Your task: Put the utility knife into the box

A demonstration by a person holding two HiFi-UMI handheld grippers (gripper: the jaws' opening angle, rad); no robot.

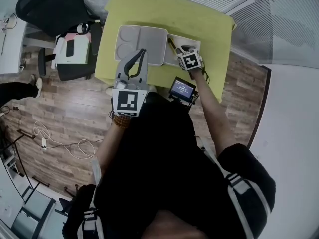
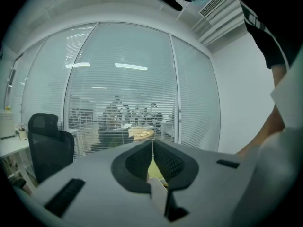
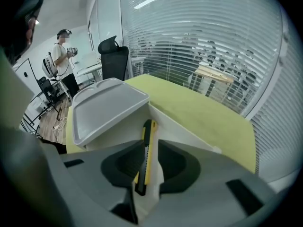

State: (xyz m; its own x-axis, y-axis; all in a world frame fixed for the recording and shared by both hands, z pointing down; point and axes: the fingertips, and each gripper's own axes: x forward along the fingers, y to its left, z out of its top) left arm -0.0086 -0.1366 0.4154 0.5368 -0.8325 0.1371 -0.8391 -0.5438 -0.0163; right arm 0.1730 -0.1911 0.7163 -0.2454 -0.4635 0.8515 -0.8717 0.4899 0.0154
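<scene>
A yellow and black utility knife (image 3: pixel 147 150) lies inside the white box (image 3: pixel 189 126) on the yellow-green table (image 3: pixel 199 108). My right gripper (image 3: pixel 151 143) hangs over the box, open, its jaws either side of the knife with a sliver of white showing beside it. From the head view the knife (image 1: pixel 172 45) rests in the box (image 1: pixel 193 42) just beyond my right gripper (image 1: pixel 181 51). My left gripper (image 1: pixel 141 53) is raised above the grey tray (image 1: pixel 149 36). In the left gripper view its jaws (image 2: pixel 152 143) are shut with nothing between them.
The grey tray (image 3: pixel 106 105) sits right against the box's left side. A small black device with a screen (image 1: pixel 182 88) is at the table's near edge. A black office chair (image 1: pixel 50 4) stands left of the table. A person (image 3: pixel 64 56) stands far off.
</scene>
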